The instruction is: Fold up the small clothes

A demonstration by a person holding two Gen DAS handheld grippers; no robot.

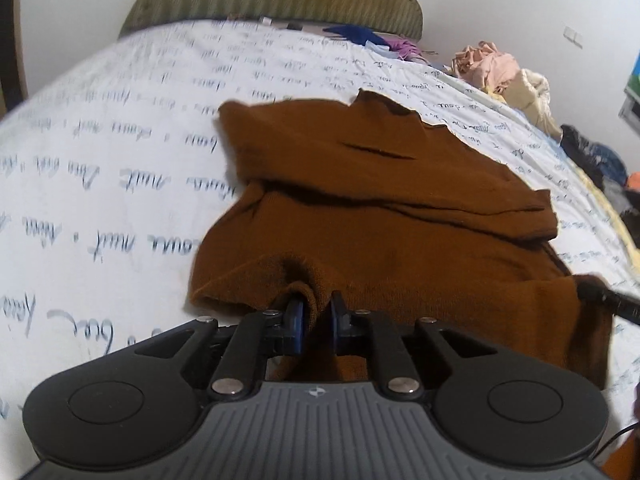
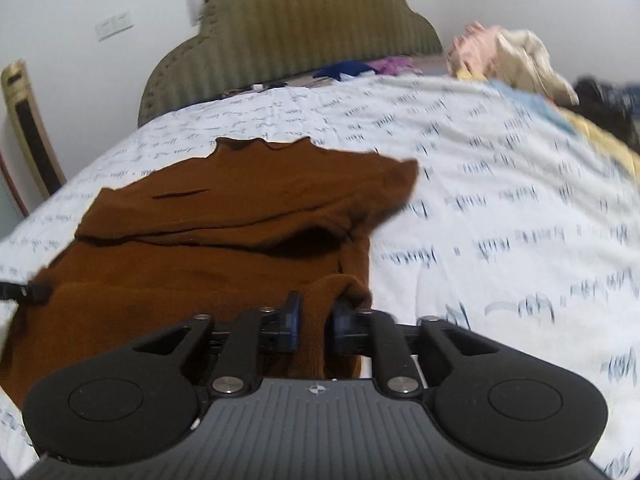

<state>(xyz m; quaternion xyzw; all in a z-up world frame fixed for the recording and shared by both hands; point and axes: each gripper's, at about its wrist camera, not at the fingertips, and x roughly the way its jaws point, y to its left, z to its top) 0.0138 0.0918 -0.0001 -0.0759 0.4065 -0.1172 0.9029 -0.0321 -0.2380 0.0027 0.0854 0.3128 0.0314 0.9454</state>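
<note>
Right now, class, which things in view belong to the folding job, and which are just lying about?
In the job:
brown top
left gripper
right gripper

Lying about:
pink and cream clothes pile
blue and purple clothes
dark clothes
headboard

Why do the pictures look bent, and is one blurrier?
Both wrist views are fisheye, so the bed bulges like a dome. The right wrist view is smeared, mostly the sheet's writing; the left is sharper. The brown top casts dark shadows in its folds.

fuzzy matt knit on the brown sweater (image 1: 380, 200), smooth printed cotton bedsheet (image 1: 120, 140), ribbed corduroy-looking headboard (image 2: 288, 40), matt black plastic left gripper (image 1: 316, 312)
</note>
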